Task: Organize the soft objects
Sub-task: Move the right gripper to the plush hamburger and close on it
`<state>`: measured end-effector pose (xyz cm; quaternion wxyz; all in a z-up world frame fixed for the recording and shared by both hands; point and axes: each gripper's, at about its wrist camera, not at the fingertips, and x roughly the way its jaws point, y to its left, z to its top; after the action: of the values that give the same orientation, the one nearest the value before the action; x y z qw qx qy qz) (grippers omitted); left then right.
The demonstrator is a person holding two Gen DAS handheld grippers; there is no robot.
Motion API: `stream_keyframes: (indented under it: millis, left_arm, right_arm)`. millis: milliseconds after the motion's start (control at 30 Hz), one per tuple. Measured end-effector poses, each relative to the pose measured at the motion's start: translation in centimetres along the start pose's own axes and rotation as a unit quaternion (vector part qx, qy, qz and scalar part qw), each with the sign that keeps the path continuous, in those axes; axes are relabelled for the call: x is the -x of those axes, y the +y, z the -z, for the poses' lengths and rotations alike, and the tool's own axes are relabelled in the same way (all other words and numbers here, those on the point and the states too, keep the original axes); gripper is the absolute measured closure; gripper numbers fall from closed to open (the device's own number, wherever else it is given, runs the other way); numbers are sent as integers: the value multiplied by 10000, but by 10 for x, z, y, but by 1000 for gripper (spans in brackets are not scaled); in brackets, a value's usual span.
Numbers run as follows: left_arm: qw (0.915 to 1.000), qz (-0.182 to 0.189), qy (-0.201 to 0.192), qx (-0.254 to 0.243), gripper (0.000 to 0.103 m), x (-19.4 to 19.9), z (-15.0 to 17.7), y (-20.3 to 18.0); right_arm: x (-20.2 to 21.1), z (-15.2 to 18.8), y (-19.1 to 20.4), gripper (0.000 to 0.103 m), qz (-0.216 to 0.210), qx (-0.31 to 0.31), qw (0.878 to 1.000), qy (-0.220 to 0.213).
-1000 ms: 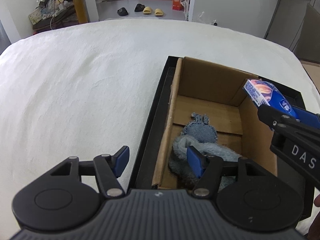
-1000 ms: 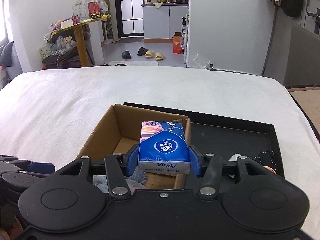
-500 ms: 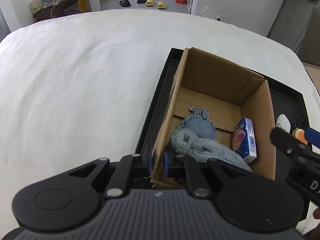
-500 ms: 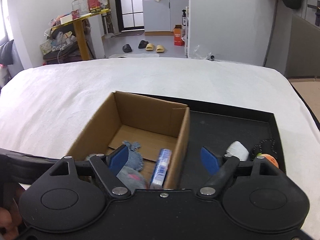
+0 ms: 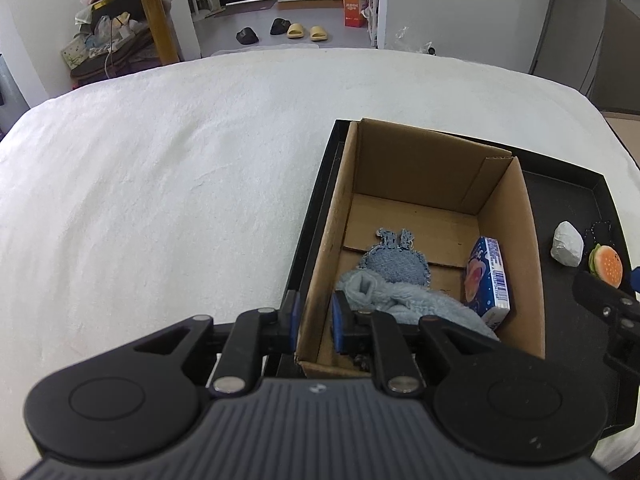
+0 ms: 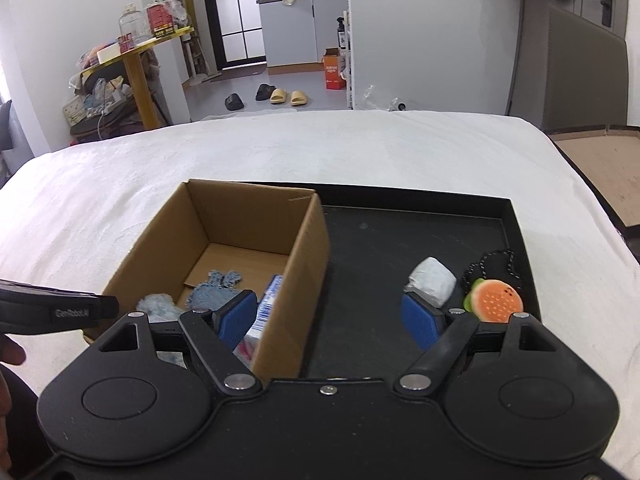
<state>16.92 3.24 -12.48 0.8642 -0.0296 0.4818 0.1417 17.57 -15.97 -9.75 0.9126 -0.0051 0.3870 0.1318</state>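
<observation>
An open cardboard box [image 5: 420, 160] stands in the left part of a black tray [image 5: 568, 196]. In it lie a fluffy light-blue cloth [image 5: 400, 300], a denim piece [image 5: 394, 264] and a blue tissue pack [image 5: 490, 280] on edge against the right wall. My left gripper [image 5: 316, 318] clasps the box's near left wall, one pad outside and one inside, and its jaws are opening slightly. My right gripper [image 6: 328, 318] is open and holds nothing, just right of the box's right wall [image 6: 304, 264], above the tray floor. Its tip shows in the left wrist view as the right gripper [image 5: 608, 308].
On the tray's right part lie a white crumpled wad [image 6: 432, 280], an orange burger toy [image 6: 494, 300] and a black cord [image 6: 496, 268]. The tray rests on a white bedcover [image 5: 160, 200]. A hand [image 6: 10, 354] shows at the left edge.
The right gripper let go of the tissue pack, which dropped into the box, then opened wide and moved right over the tray. The left gripper closed onto the box's left wall.
</observation>
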Motion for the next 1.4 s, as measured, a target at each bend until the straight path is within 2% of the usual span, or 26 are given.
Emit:
stream_keyframes:
  millis: [133,300,467,600,833,1133,1400]
  left_arm:
    - [10000,-53,-32,-38,86,2,1,-2]
    - [9997,-133,-170,-147,69,7,2,-8]
    - [9987,-205,-382,-265,59,14,2,-14]
    - [9981,-318,-390,-346,52,14,3,-18]
    - [9973,-426,-400,-441,47,11,2,-23]
    - [9955,-643,-292,-634,44,4,2,-32]
    - [9919,-946,-365,-761,44,-1,0,-43]
  right_arm:
    - [1,2,-13,24,54,-93,9999,-31]
    - [1,5,-30,24,159,-193,9996,-98]
    - [-1,10,-51,24,285,-370,9987,-184]
    - [-5,18,-65,24,326,-501,9980,-183]
    - [-16,26,-84,24,421,-631,9970,-148]
    - [-39,34,-113,24,614,-1207,9908,-67]
    - [-69,36,-116,25,728,-1103,9911,152]
